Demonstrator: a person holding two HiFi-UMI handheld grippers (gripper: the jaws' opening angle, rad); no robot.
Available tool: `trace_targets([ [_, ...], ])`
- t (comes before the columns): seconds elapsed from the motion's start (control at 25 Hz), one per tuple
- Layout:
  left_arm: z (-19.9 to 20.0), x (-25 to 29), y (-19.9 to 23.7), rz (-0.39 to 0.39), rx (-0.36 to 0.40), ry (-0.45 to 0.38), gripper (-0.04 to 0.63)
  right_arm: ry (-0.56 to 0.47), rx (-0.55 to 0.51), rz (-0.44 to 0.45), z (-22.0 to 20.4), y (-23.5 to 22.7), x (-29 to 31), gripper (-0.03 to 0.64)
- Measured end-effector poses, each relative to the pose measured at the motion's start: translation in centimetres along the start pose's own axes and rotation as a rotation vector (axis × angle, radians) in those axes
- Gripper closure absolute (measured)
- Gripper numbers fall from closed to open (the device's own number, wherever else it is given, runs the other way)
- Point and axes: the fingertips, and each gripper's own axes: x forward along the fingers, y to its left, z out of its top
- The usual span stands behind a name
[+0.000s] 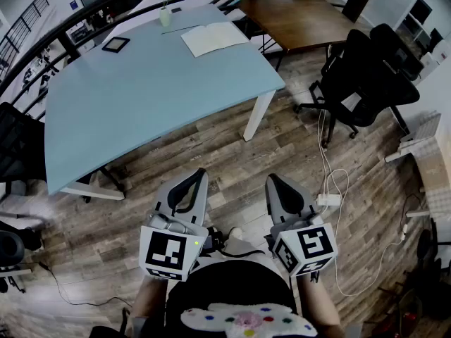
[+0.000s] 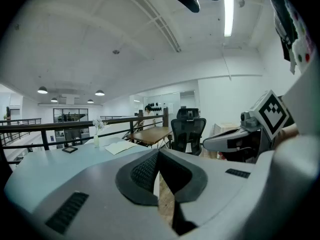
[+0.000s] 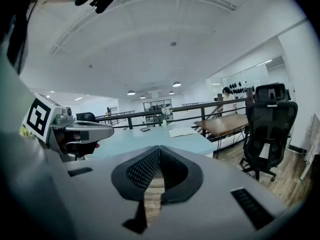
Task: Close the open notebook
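Observation:
The open notebook (image 1: 215, 38) lies flat with white pages up at the far side of the light blue table (image 1: 127, 111). It also shows small in the left gripper view as the notebook (image 2: 119, 147) and in the right gripper view as the notebook (image 3: 183, 131). My left gripper (image 1: 198, 176) and right gripper (image 1: 273, 182) are held side by side low over the wooden floor, well short of the table. Both are shut with nothing between the fingers, tips meeting in the left gripper (image 2: 158, 151) and in the right gripper (image 3: 159, 148).
A vase of flowers (image 1: 166, 13) and a small dark tablet (image 1: 115, 44) stand near the notebook. A brown table (image 1: 303, 20) is behind, a black office chair (image 1: 366, 76) to the right. A power strip with white cables (image 1: 328, 201) lies on the floor. A railing runs past the table.

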Motion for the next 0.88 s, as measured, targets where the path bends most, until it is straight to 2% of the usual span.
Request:
trace_targets([
  [0.12,-0.20,-0.14,-0.05,-0.007,0.036,0.007,0.578,0.000,0.003,0.005,-0.03,0.21,-0.10,0.584],
  [0.24,-0.13,-0.17,-0.07,0.000,0.009,0.005,0.578,-0.001,0.006,0.008,0.02,0.26,-0.11,0.584],
  [0.88,0.45,0.50,-0.65,0.026,0.031,-0.004,0.578,-0.005,0.021,0.053,0.62,-0.64,-0.15,0.583],
])
